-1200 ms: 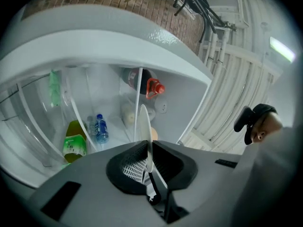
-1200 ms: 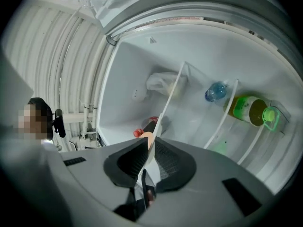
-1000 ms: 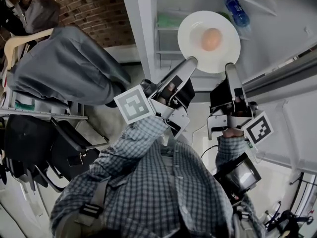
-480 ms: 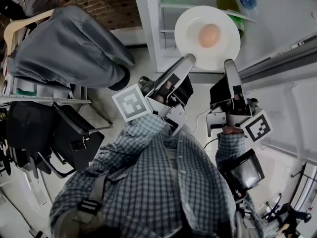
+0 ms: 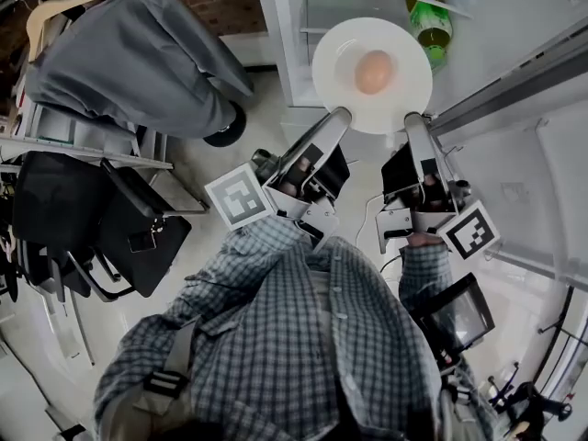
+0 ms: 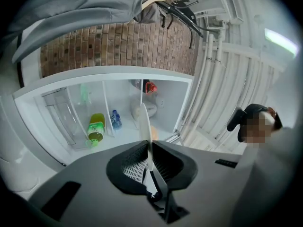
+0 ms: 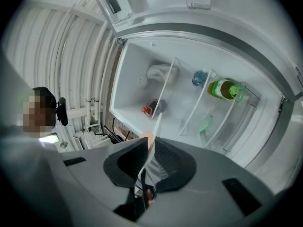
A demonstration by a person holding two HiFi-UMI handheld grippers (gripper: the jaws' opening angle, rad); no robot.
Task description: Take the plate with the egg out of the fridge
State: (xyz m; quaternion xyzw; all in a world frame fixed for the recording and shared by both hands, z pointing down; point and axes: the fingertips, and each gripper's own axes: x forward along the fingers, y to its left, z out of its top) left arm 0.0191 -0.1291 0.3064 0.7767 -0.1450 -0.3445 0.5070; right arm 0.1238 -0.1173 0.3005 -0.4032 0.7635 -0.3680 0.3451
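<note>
Two claws pinch the plate (image 5: 335, 53) by its near rim, left claw (image 5: 341, 114) and right claw (image 5: 411, 118), each with jaws nearly together on the thin edge. Plate held in air before the open fridge (image 5: 312, 12), egg (image 5: 373, 72) at its centre. Green bottle (image 5: 429, 23) inside the fridge.

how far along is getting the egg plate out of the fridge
Done: the plate with the egg is lifted out and held in front of the open fridge. In hand: the left gripper and right gripper each clamp its rim. Left: carrying it fully clear and setting it down; no landing spot shows.
</note>
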